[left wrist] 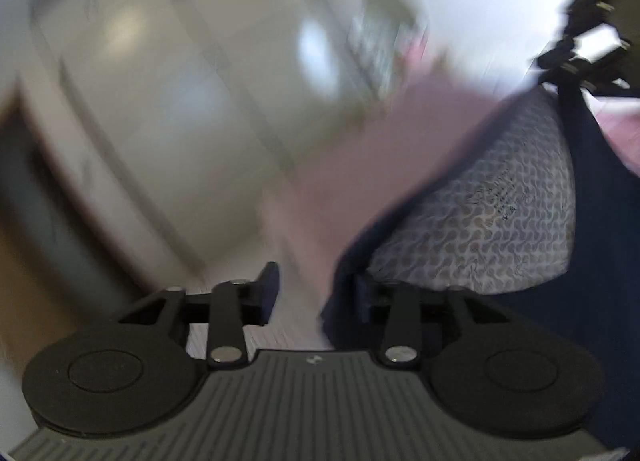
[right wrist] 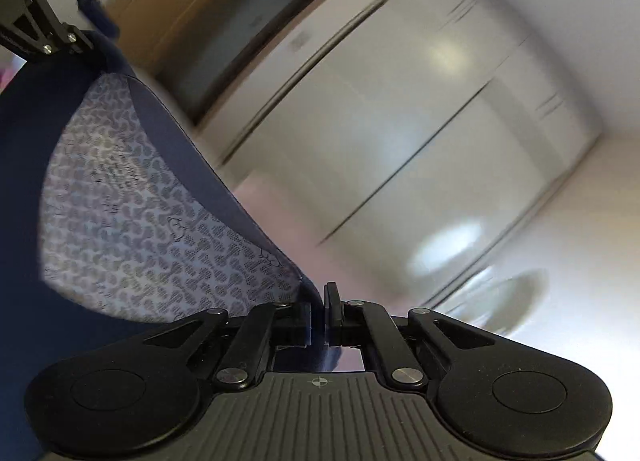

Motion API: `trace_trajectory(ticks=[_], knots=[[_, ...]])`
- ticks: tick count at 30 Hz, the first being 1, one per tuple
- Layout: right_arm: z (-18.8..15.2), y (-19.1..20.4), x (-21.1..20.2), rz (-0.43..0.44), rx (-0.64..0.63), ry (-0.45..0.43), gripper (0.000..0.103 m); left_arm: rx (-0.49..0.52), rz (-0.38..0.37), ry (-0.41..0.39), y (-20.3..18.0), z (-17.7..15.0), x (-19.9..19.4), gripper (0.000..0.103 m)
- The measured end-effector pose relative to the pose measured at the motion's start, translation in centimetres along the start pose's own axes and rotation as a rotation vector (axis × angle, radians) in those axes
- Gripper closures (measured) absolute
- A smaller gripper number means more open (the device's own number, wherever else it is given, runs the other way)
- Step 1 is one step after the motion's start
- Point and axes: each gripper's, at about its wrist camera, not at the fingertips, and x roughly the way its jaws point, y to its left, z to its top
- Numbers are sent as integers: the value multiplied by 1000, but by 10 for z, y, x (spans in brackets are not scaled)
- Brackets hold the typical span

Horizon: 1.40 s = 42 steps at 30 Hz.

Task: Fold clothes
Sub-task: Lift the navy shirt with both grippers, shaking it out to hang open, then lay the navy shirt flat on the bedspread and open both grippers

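Right claw (right wrist: 318, 321) clenched on navy garment (right wrist: 24, 133) | left claw (left wrist: 316, 293) spread, garment beside it

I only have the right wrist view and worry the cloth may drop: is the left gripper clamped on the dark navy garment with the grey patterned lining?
Observer: No. In the left wrist view, the left gripper has its jaws apart, with floor showing between them.
Operator: Does it touch the cloth at all?
Observer: The dark navy garment covers one finger; the other finger, on the picture's left, is bare.
Operator: How does my gripper look from there?
Observer: The right gripper is at the top right, and the garment's navy edge runs up into it.
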Motion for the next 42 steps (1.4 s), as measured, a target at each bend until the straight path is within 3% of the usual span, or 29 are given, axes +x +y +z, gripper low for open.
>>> trace_trajectory(ticks=[1,2,3,7,11,14,18,22,26,29,31,38,39,41,42], knots=[[-23,12,32,37,32,55,40,-40,-22,66,-6,-23,20,63],[-44,26,59,79,80,106,29,-42,-39,116,-21,-49,26,62],[-66,41,78,122,122,151,27,-44,-56,166,-36,-75,33,62],[-147,101,86,291,253,301,27,-84,-126,364,-94,-182,44,62],[-215,146,47,403,426,503,27,-161,-185,508,-110,-264,-5,61],[-225,161,0,441,562,625,27,-202,-260,570,-112,-295,-56,60],[-257,200,-83,450,702,724,27,-232,-393,591,-122,-329,-105,52],[-276,230,-150,429,792,801,27,-280,-485,579,-129,-361,-127,51],[-285,248,-187,368,808,850,27,-197,-527,493,-136,-379,-141,48],[-287,256,-197,362,787,870,27,-120,-541,454,-144,-388,-144,47],[-291,254,-195,365,813,857,27,-178,-541,458,-142,-392,-138,47],[-323,225,-172,365,1109,751,27,-430,-510,471,-114,-394,-112,42],[-325,221,-170,375,1138,737,28,-440,-518,484,-113,-392,-109,42],[-330,212,-167,370,1186,739,62,-460,-532,509,-112,-388,-105,52],[-337,210,-169,369,1212,749,103,-470,-539,522,-111,-386,-102,57]])
